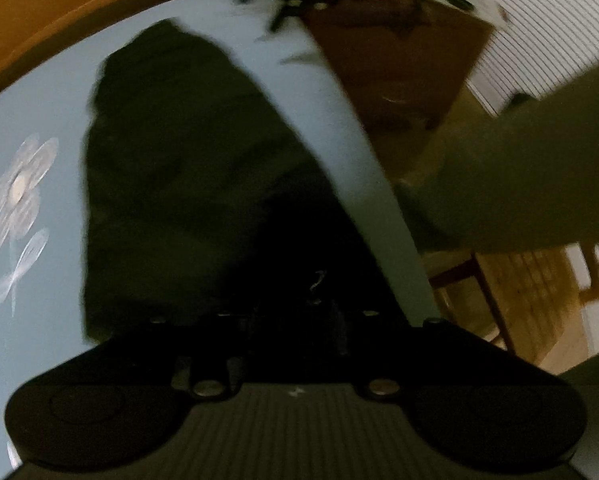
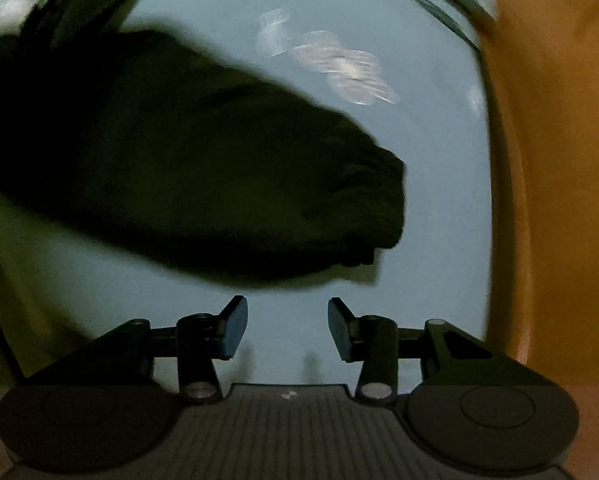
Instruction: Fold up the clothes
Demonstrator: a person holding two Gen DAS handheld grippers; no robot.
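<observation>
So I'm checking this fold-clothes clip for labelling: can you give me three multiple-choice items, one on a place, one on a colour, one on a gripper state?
1. The dark garment lies on: A a pale blue sheet; B a bare wooden floor; C a white tray.
2. The flower print is: A red; B whitish; C black.
3. The right gripper is: A shut on the garment; B open and empty; C out of view.

Answers: 1 A, the pale blue sheet shows around the cloth. 2 B, pale petals on blue. 3 B, its fingers stand apart with sheet showing between.
</observation>
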